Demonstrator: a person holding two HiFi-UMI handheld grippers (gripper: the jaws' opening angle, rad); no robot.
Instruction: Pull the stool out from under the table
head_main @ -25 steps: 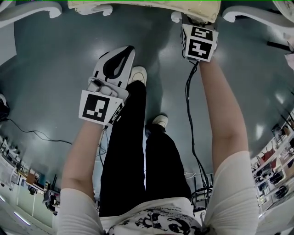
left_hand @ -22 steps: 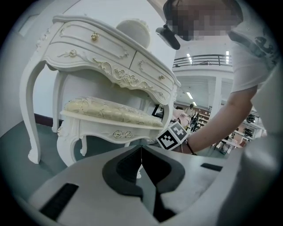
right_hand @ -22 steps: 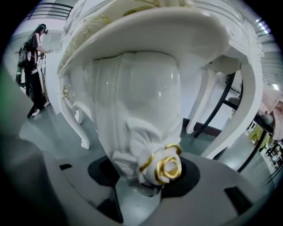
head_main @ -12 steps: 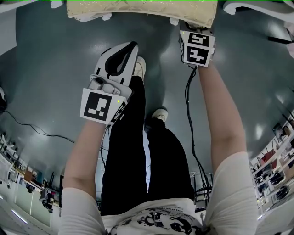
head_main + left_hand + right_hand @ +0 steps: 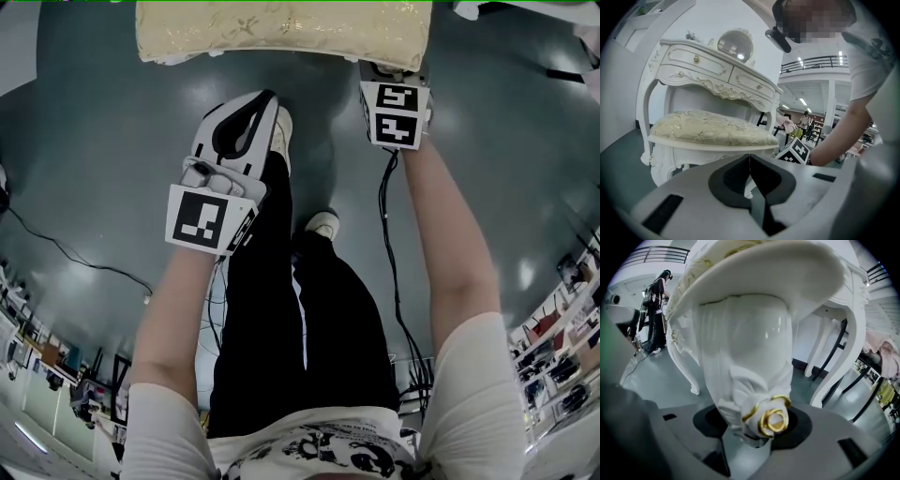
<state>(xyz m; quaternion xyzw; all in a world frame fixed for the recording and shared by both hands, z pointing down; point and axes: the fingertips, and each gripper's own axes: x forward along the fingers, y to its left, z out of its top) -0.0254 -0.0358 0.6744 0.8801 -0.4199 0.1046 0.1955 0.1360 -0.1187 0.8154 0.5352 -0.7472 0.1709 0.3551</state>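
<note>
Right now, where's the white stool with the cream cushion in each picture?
Head view: the white stool with the cream cushion lies along the top edge, middle.
Left gripper view: left of centre, in front of the white carved table.
Right gripper view: fills the upper middle, its leg between the jaws of the right tool.
Shared landmark: the black-and-white marker cube by its right corner, in head and left gripper views.

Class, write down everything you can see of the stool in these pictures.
The stool stands upright on the grey floor by a white dressing table. Its padded cushion is cream-gold brocade on a white carved, glossy frame with curved legs. A gold-edged rosette decorates one corner leg, which the right tool grips.
</note>
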